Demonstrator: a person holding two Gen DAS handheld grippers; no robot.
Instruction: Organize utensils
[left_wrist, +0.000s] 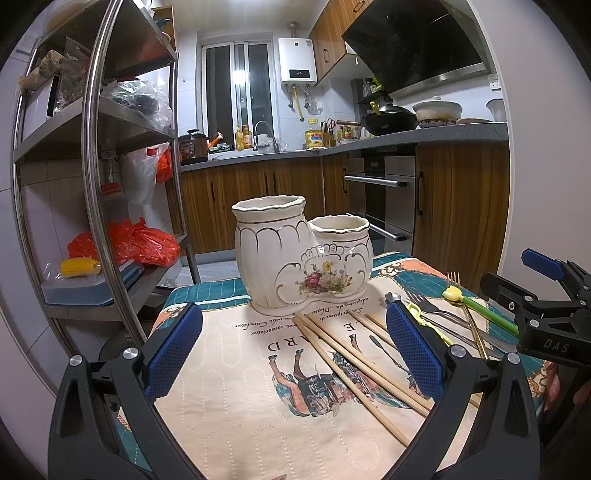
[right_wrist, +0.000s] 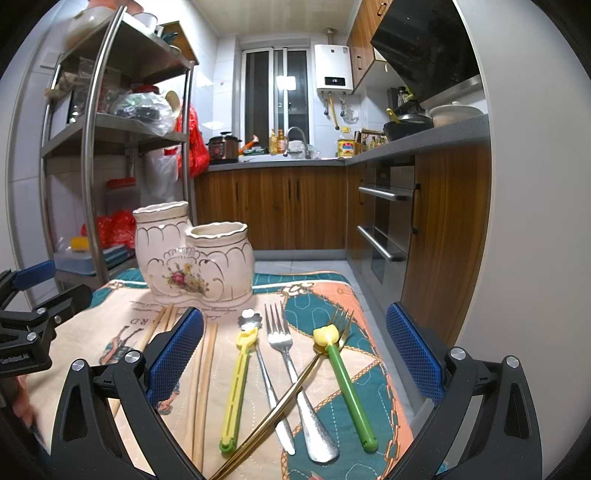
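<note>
our left gripper (left_wrist: 293, 350) wide open, empty, chopsticks (left_wrist: 354, 365) between fingers | our right gripper (right_wrist: 294, 354) wide open, empty, forks (right_wrist: 291, 369) between fingers

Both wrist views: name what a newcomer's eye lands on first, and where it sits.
First, the cream double-pot ceramic holder, upright at the far end of the patterned mat, both pots apparently empty. Next, the utensils in front: wooden chopsticks to the left, then a silver fork crossed by a gold fork, flanked by yellow-and-green handled pieces. Both grippers are open, holding nothing.

Bare cloth (left_wrist: 240, 406) before left claw (left_wrist: 295, 350), ceramic holder (left_wrist: 301, 251) blocking ahead, chopsticks (left_wrist: 354, 362) alongside
</note>
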